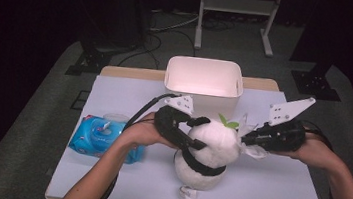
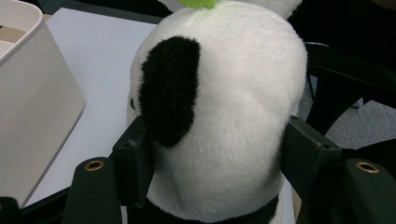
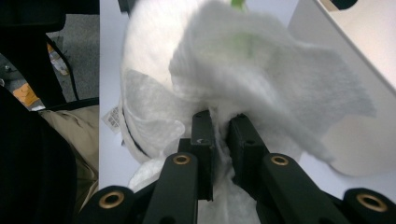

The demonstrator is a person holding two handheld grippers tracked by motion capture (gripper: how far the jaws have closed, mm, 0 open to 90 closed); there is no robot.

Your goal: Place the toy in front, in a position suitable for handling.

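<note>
Our left gripper (image 2: 212,163) has its jaws spread wide and pressed into both sides of the panda (image 1: 207,151), one pad against the black ear, the other sunk in white plush. Our right gripper (image 3: 220,128) has its jaws nearly together, pinching a fold of the wipe (image 3: 261,70), which drapes over the panda's head beside the green leaf (image 1: 228,121). The panda stands upright near the middle of the table (image 1: 274,191), in front of the bin (image 1: 203,81)

We judge the main risk to be the wipe slipping: only a small bunched fold sits between the right jaws, so a hard rub could pull it free or tear it. The left grip rests on soft plush that yields, so the panda could twist or tip if we push sideways from the right. The wipe could also snag on the leaf

The wipes pack (image 1: 102,136) lies well to the left; its blue wrapper carries print too small for us to read. A small tag (image 3: 111,119) at the panda's side shows marks like a barcode, not legible
</note>
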